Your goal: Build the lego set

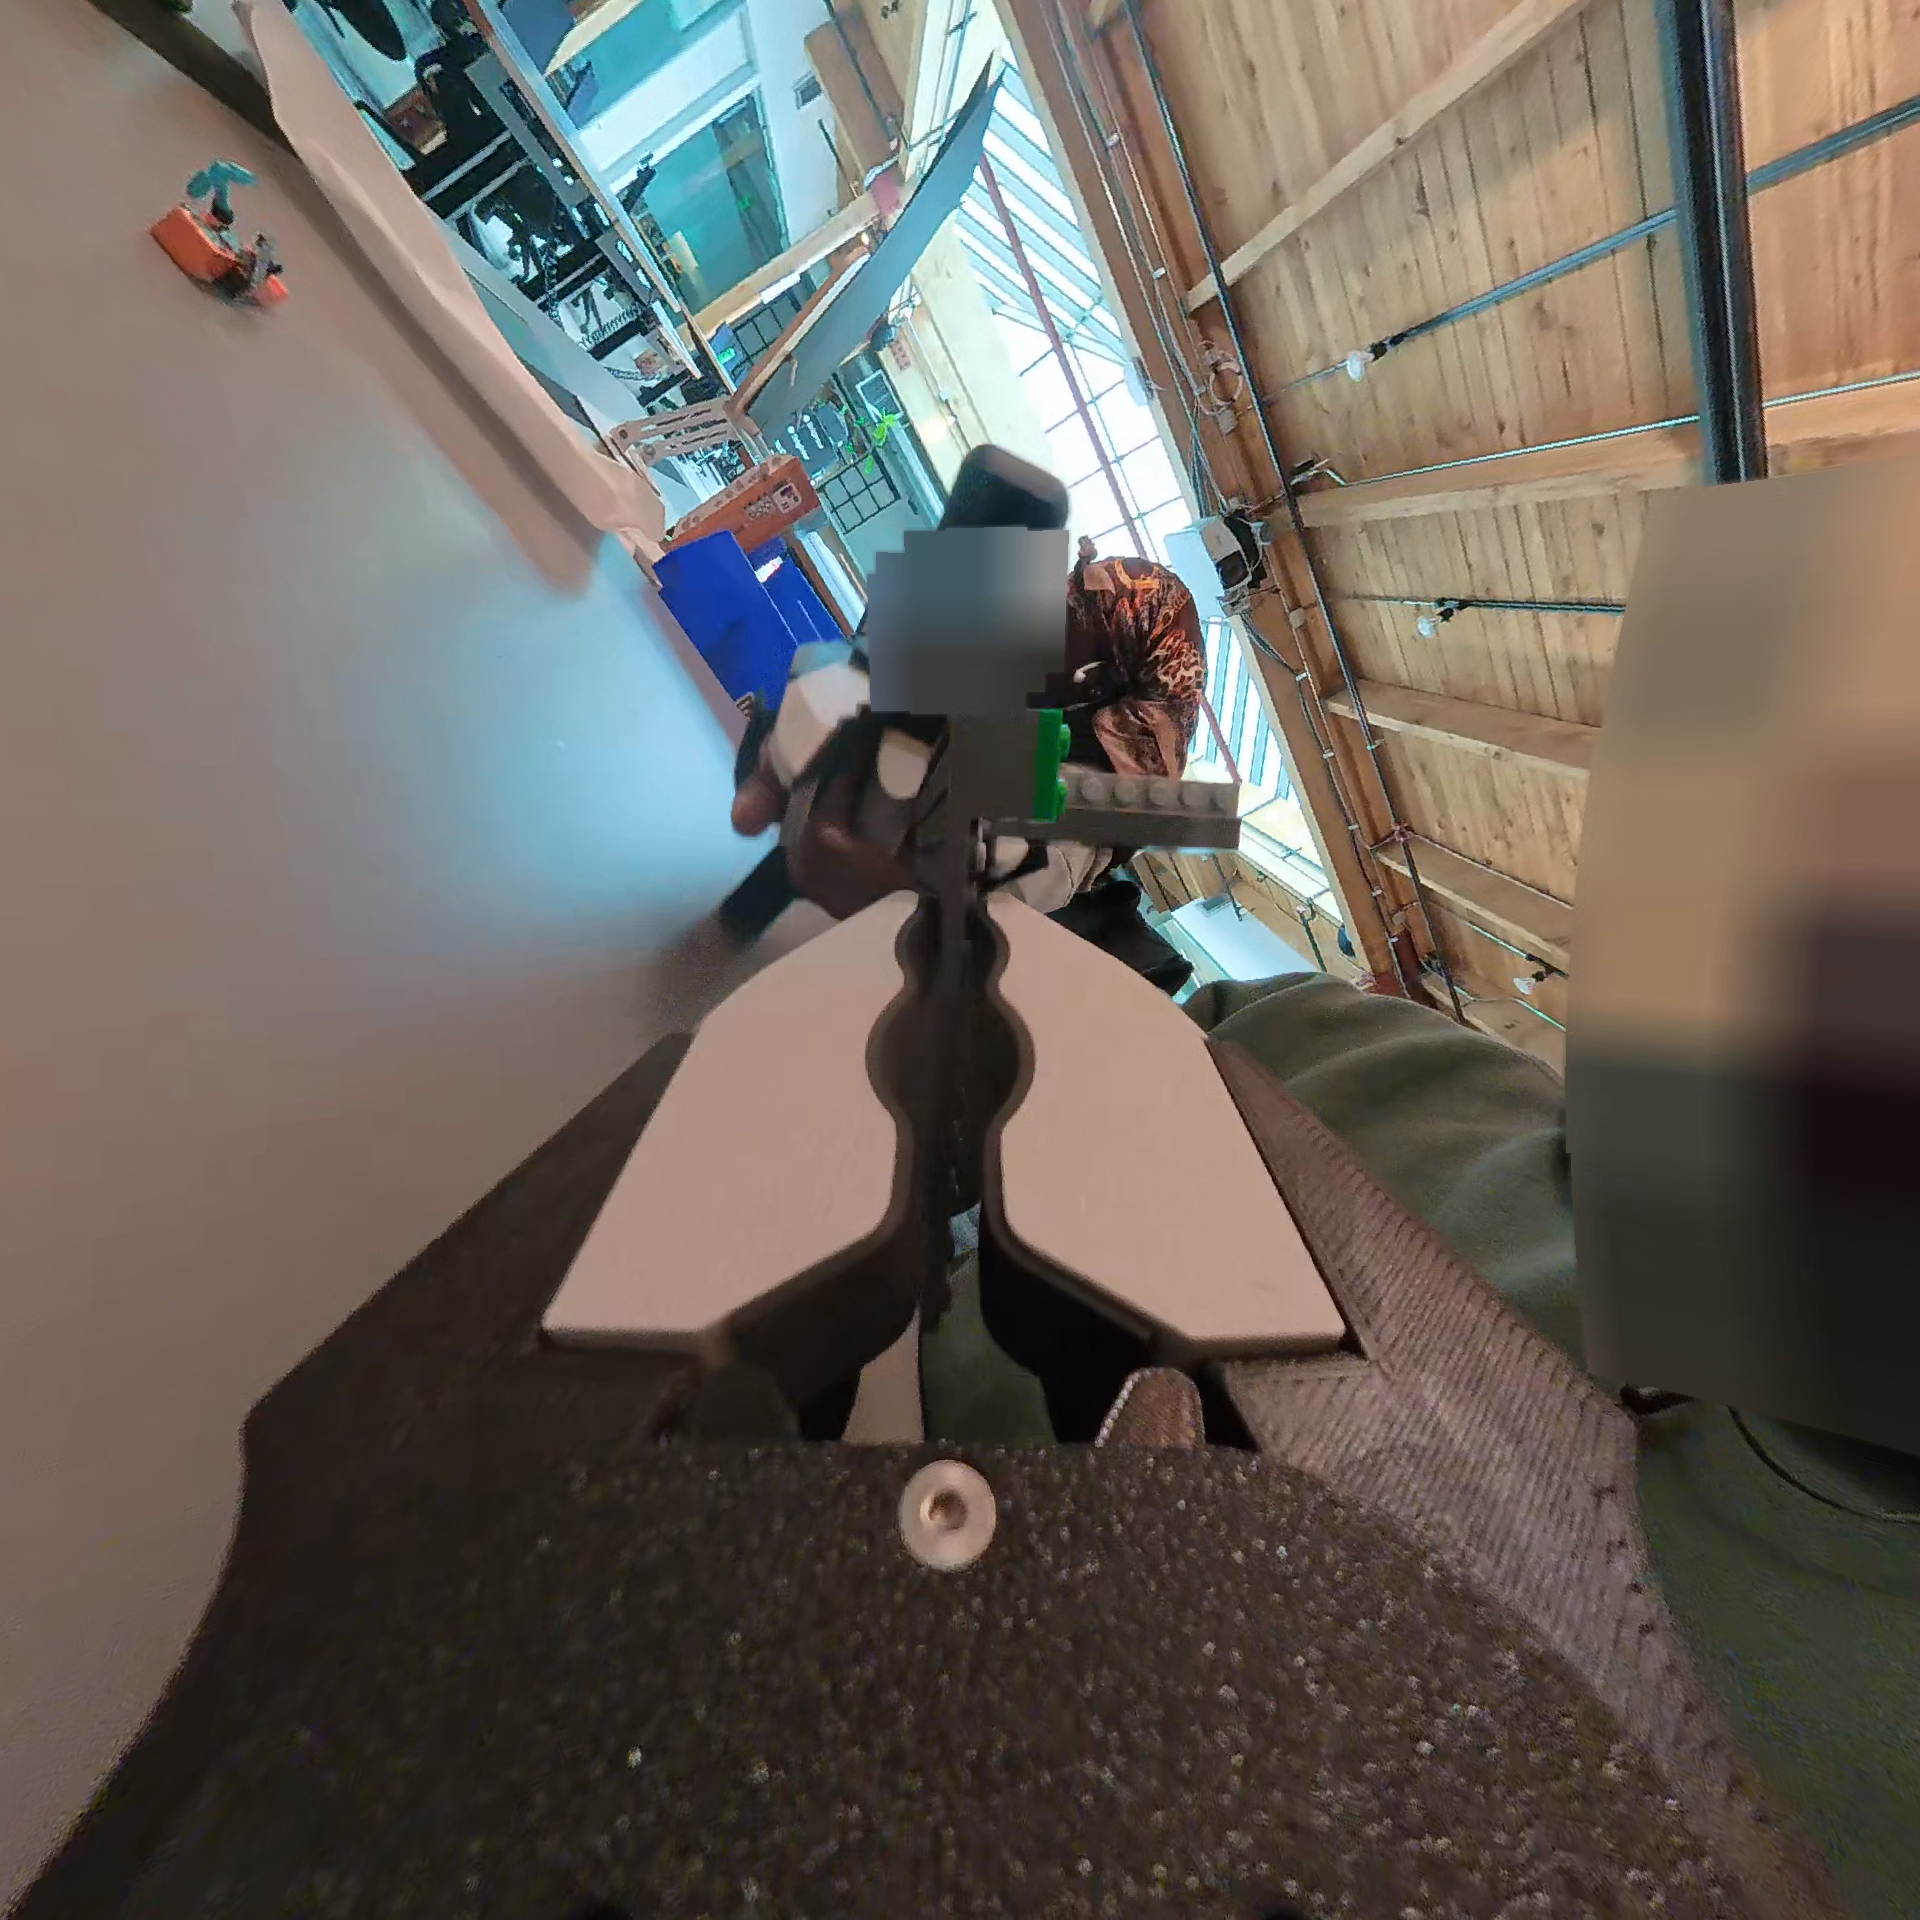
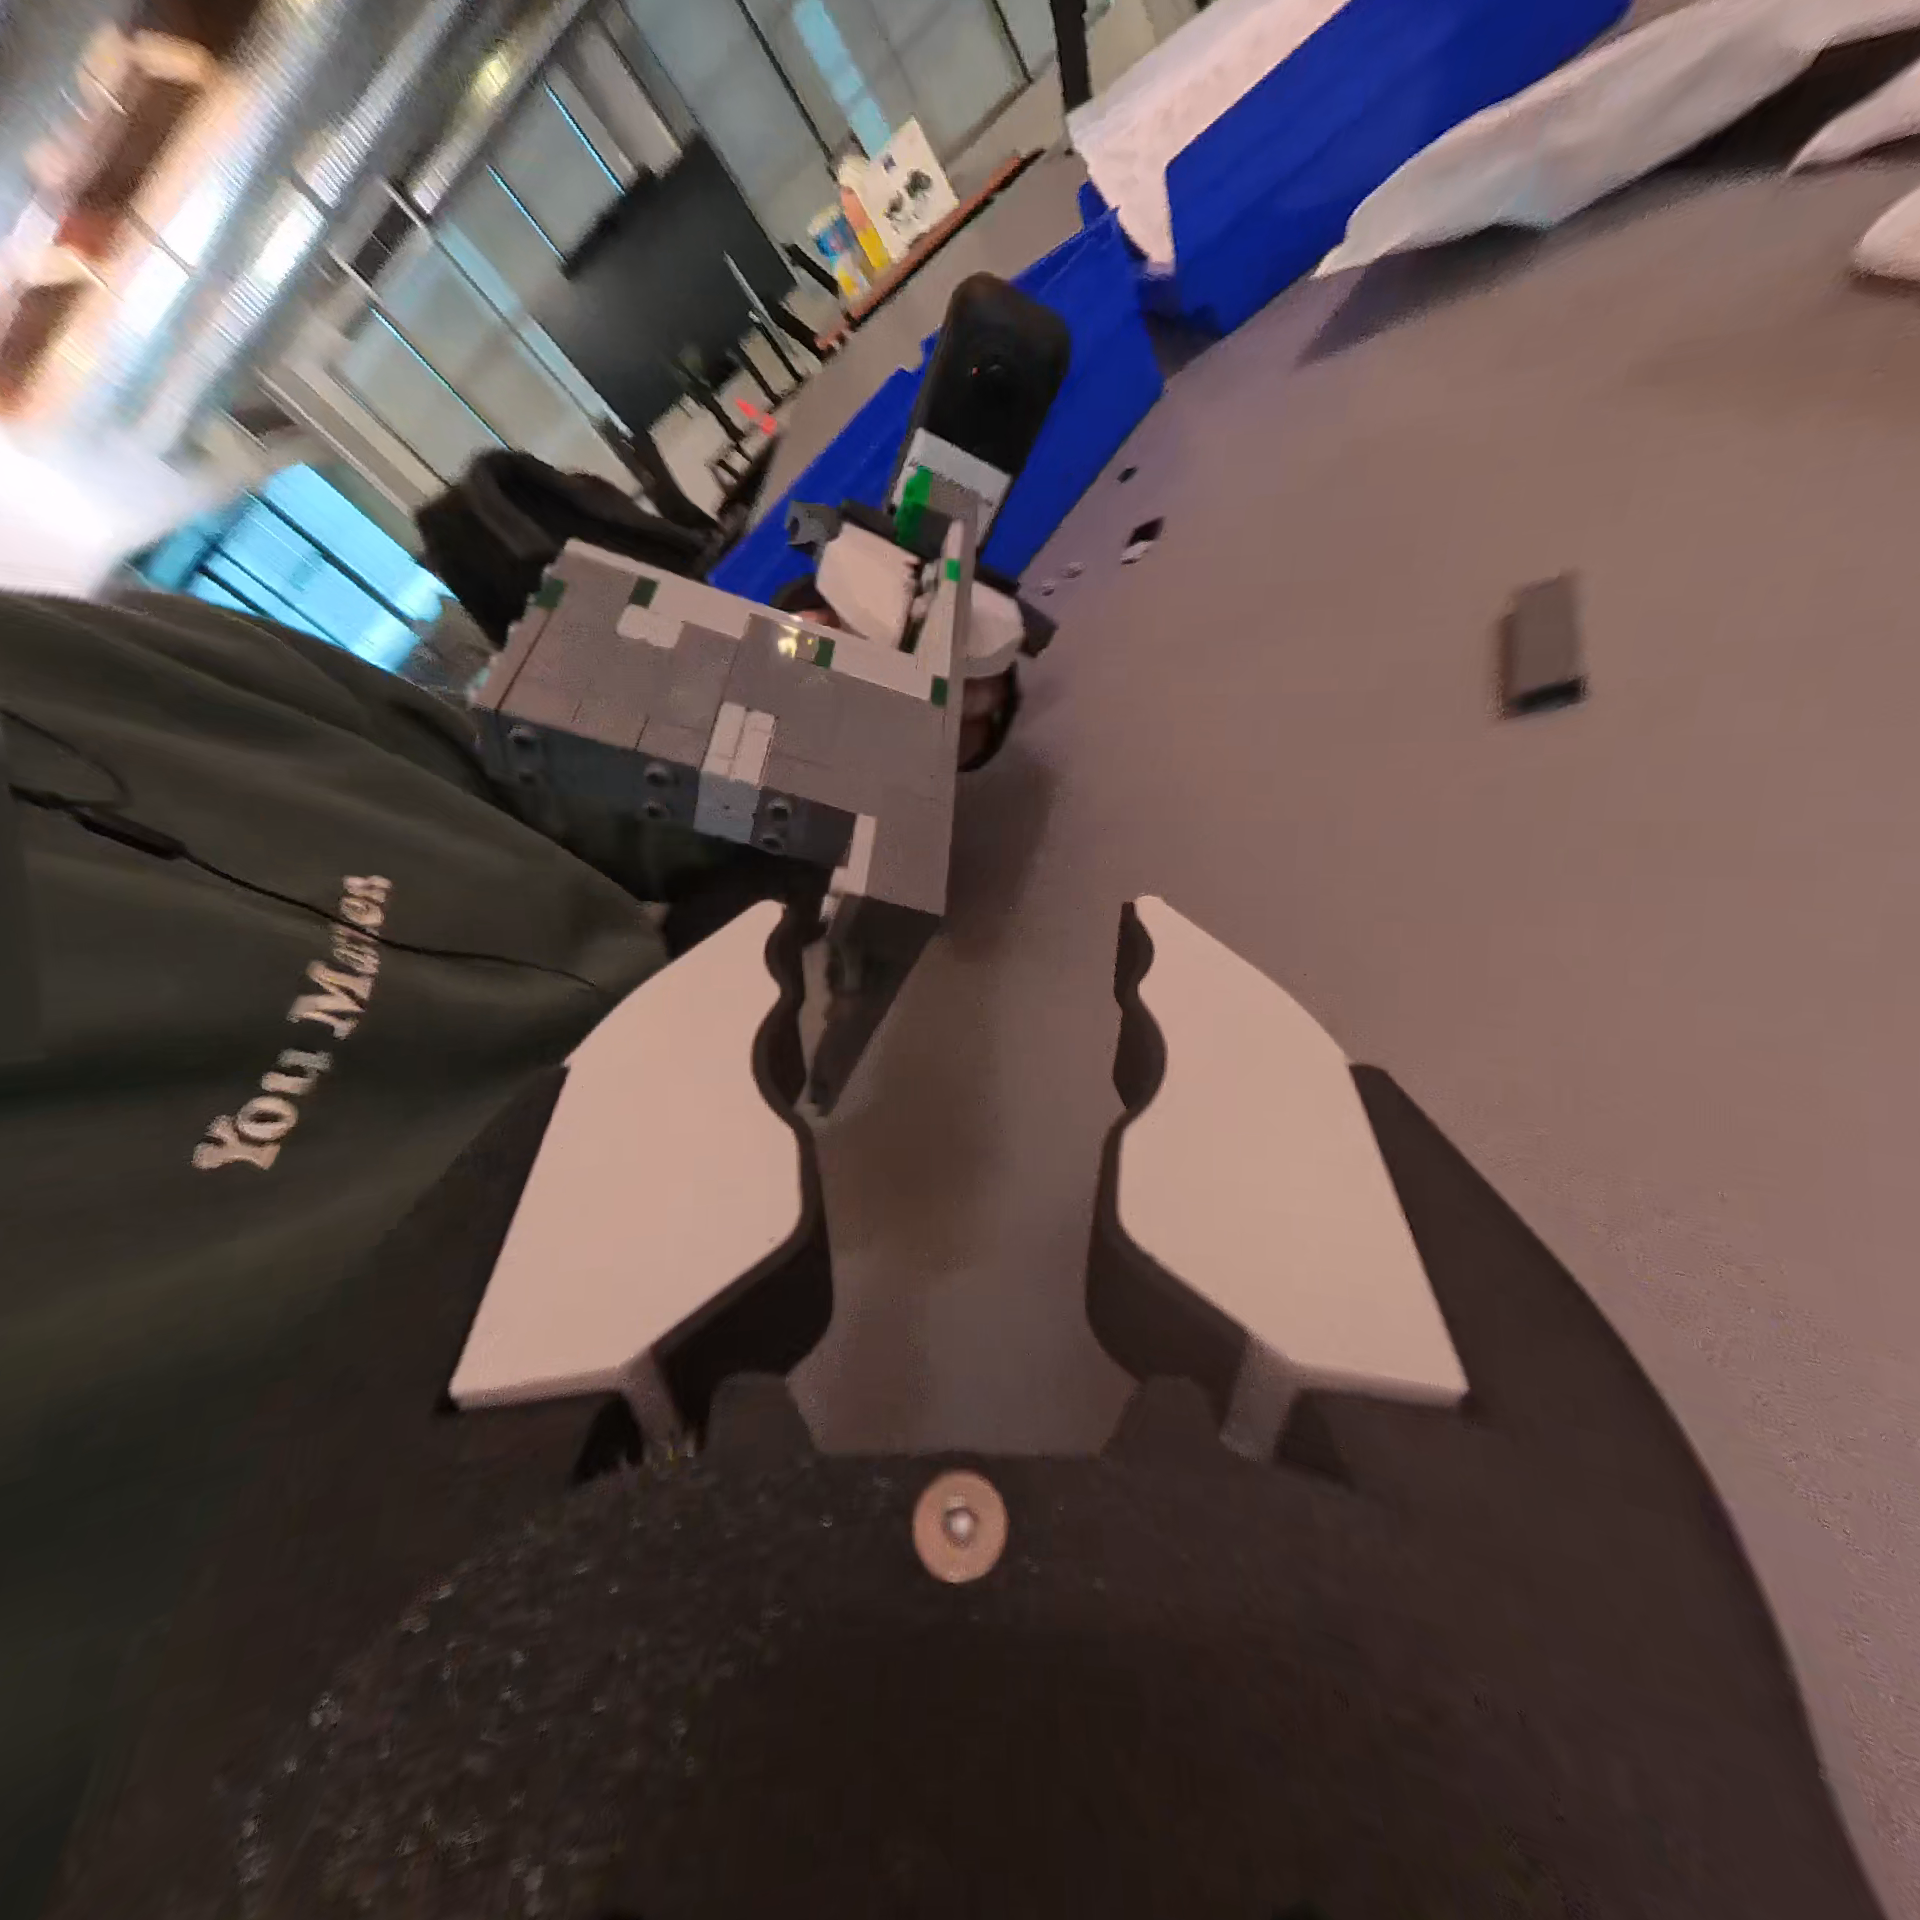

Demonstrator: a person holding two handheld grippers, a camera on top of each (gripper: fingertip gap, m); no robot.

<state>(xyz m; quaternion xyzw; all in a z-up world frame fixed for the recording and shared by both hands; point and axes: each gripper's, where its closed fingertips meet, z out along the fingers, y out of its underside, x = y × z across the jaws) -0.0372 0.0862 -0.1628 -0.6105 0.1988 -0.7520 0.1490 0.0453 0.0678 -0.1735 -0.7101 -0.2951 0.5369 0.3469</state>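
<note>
Above the bench (image 2: 1558,987), my left gripper (image 1: 951,914) is clamped on the grey lego model (image 2: 727,717) by a thin edge; my right gripper (image 2: 956,935) gapes empty just beside it. Any twist could snap plates off.

Black textured gripper bodies; white fingers (image 2: 644,1174); silver screw (image 2: 959,1525); green sleeve (image 1: 1403,1101).
</note>
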